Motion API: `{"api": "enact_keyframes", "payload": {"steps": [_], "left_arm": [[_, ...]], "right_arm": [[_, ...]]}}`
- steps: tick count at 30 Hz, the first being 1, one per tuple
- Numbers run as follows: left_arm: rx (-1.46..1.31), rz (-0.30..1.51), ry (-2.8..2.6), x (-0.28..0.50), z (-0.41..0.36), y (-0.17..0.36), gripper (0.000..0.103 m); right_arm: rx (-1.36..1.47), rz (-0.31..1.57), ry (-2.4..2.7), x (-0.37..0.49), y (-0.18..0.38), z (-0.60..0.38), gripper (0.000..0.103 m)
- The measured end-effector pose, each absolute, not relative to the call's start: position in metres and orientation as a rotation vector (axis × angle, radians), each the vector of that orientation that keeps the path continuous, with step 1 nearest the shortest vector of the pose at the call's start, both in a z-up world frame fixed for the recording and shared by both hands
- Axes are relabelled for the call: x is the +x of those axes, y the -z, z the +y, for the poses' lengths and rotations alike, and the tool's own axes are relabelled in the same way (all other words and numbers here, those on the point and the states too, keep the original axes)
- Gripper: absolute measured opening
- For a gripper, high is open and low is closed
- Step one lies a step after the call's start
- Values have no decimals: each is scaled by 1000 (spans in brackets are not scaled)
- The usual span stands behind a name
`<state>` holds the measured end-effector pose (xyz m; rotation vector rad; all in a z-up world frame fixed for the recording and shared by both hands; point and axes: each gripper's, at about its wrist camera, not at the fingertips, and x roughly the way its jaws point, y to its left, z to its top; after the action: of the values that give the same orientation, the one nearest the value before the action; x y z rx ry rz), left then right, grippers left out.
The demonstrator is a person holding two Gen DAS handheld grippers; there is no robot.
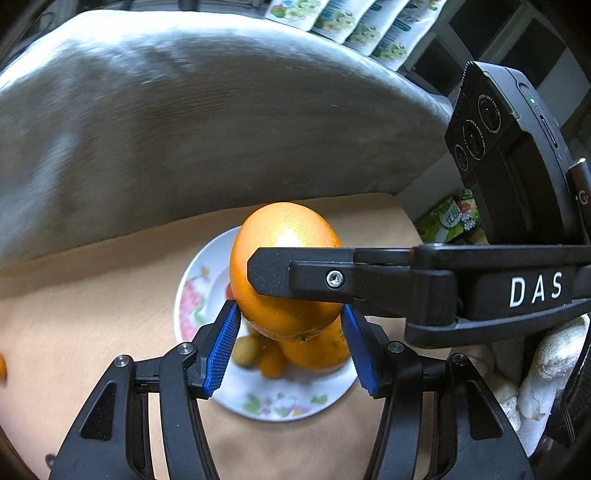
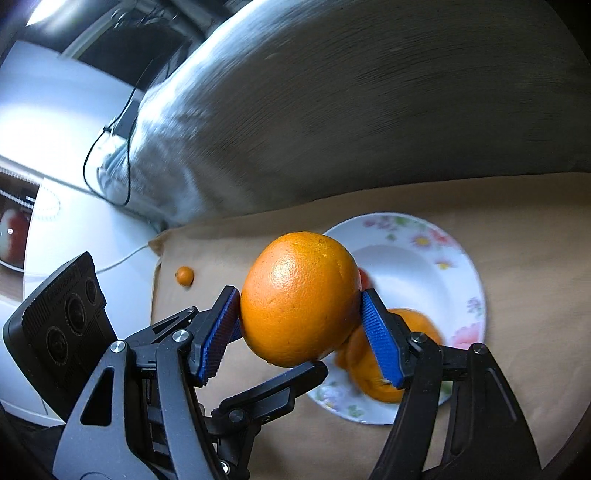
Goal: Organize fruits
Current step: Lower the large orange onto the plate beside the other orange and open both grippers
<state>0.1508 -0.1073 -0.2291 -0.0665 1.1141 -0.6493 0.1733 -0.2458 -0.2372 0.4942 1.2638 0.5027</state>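
A large orange (image 1: 284,269) is held in the air above a white floral plate (image 1: 192,295). My right gripper (image 2: 299,321) is shut on the orange (image 2: 299,299), its blue pads on both sides. My left gripper (image 1: 290,325) has its blue pads at the orange's lower sides, touching or nearly touching it. The right gripper's black finger (image 1: 269,273) crosses in front of the orange in the left wrist view. The plate (image 2: 406,251) holds another orange (image 2: 376,365) and small fruits (image 1: 258,354), partly hidden.
The plate sits on a tan cloth (image 2: 517,221). A small orange fruit (image 2: 184,276) lies on the cloth's left edge. A grey cushion (image 1: 184,129) rises behind. Snack packets (image 1: 354,26) stand at the back. A black cable (image 2: 110,147) hangs at left.
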Motion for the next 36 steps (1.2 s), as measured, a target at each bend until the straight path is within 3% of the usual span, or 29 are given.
{"api": "enact_keyframes", "payload": {"steps": [28,36], "left_arm": [[-18,1127,699,144,-127,223,53],[-1,1105,688,136,-119,211,53]], "right_arm": [[500,1307,-402,177,250,-270,70],[587,1230,-393,167,234,-293,70]]}}
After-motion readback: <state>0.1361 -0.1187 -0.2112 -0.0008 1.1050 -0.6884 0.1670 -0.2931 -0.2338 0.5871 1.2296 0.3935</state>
